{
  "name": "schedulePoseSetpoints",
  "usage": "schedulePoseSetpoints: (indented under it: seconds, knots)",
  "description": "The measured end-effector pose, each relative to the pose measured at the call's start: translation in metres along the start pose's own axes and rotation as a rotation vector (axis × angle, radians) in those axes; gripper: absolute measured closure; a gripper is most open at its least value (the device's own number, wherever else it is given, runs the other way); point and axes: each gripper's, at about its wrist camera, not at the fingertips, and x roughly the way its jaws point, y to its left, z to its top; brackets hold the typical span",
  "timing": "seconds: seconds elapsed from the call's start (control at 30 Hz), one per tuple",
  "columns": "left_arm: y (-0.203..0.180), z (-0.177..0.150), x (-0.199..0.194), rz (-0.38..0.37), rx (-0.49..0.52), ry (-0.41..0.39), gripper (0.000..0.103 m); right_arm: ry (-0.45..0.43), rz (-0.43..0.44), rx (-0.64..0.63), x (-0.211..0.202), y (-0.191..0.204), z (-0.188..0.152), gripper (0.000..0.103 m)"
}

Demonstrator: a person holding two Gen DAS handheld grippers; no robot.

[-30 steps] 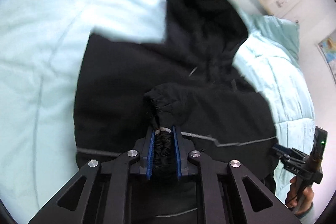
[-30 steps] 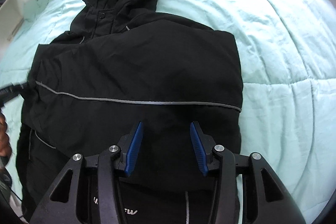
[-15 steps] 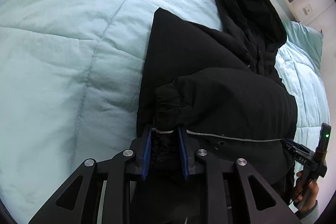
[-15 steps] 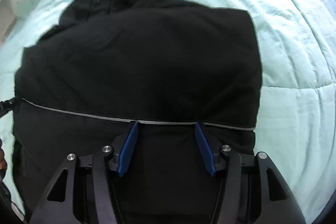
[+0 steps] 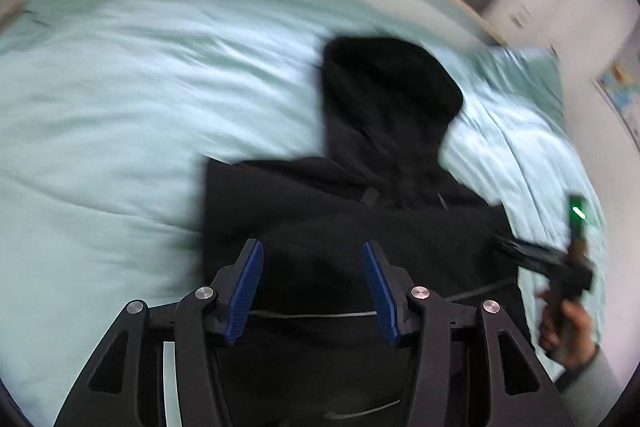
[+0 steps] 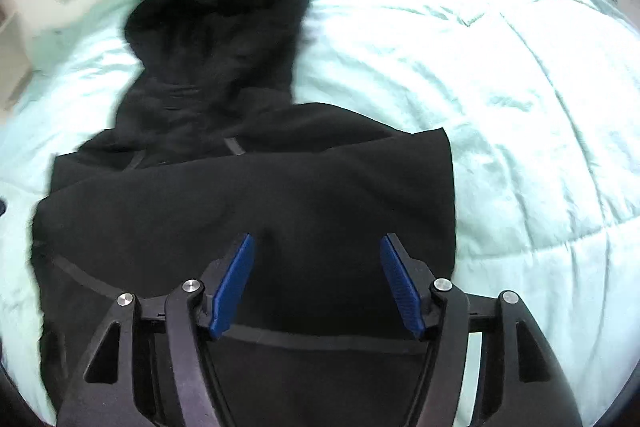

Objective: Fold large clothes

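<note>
Black hooded jacket [image 5: 360,227] lies centre-frame on a mint quilt [image 5: 120,131], its sleeve cuff now released by the left gripper [image 5: 312,283], whose jaws are opening empty, as are the right gripper's [image 6: 316,279] above the body.

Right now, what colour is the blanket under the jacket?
Light mint green. The blanket shows best in the right wrist view, spread around the black jacket.
</note>
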Motion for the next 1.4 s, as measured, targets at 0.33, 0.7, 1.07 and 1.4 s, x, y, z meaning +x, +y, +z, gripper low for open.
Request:
schedulePoseSetpoints:
  seconds: [0.33,0.7,1.07,1.4]
  knots:
    - [-0.004,-0.011,0.082,0.18,0.011,0.164,0.055,0.066,-0.026,0.012,0.031,-0.008,0.006,0.033]
    - [-0.015,-0.075,0.022,0.176,0.071,0.156,0.055,0.029,0.012,-0.055,-0.035,0.008,-0.081,0.033]
    - [-0.031,-0.087,0.023,0.254,0.112,0.168,0.054,0.082,0.016,-0.011,-0.027,-0.003,-0.087,0.032]
    - [-0.034,-0.097,-0.077,0.256,0.073,0.085,0.054,0.048,0.053,0.074,-0.109,-0.05,-0.143,0.032]
